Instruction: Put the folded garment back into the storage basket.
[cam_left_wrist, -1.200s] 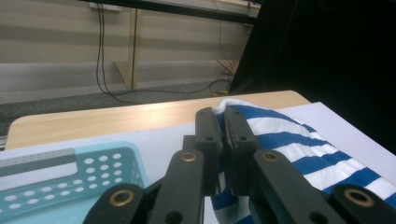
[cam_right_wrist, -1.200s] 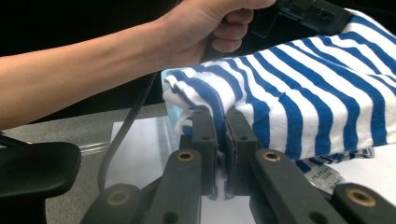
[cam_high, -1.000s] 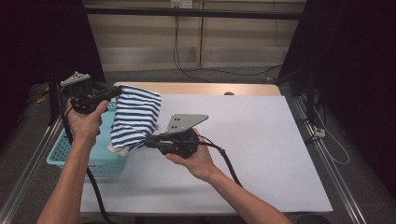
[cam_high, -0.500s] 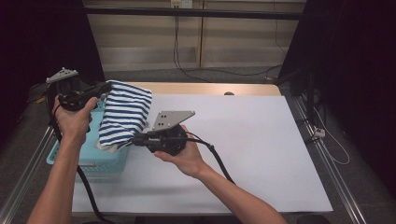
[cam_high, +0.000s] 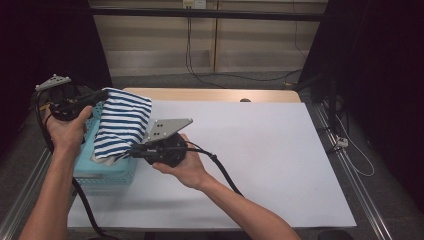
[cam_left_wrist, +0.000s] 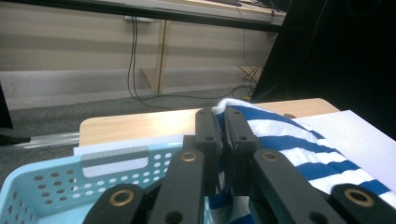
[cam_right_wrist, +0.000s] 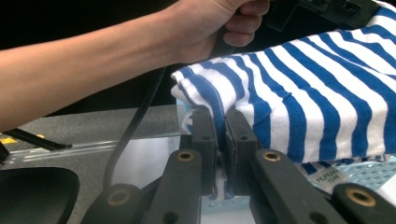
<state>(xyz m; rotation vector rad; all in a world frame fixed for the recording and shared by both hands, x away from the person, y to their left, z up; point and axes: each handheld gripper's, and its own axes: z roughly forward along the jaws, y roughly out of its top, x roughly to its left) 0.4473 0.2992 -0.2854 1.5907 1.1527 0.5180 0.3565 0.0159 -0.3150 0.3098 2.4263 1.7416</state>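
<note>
A folded blue-and-white striped cloth (cam_high: 122, 125) hangs over the light blue basket (cam_high: 102, 175) at the table's left edge. My left gripper (cam_high: 102, 94) is shut on the cloth's far top corner; in the left gripper view the cloth (cam_left_wrist: 289, 140) is pinched between the shut jaws of the left gripper (cam_left_wrist: 223, 114). My right gripper (cam_high: 131, 151) is shut on the cloth's near lower edge. In the right gripper view the right gripper (cam_right_wrist: 223, 116) clamps a fold of the striped cloth (cam_right_wrist: 327, 102), with the other hand (cam_right_wrist: 210, 28) behind it.
A white sheet (cam_high: 260, 160) covers the table right of the basket. The basket wall (cam_left_wrist: 70, 182) has rows of holes. A small dark knob (cam_high: 244, 100) sits at the table's far edge. Cables (cam_high: 350, 145) lie on the floor at the right, beside a metal rail (cam_high: 360, 200).
Both hands have carried the cloth to the left, from partly over the white sheet to over the basket. Both grippers have stayed shut on it.
</note>
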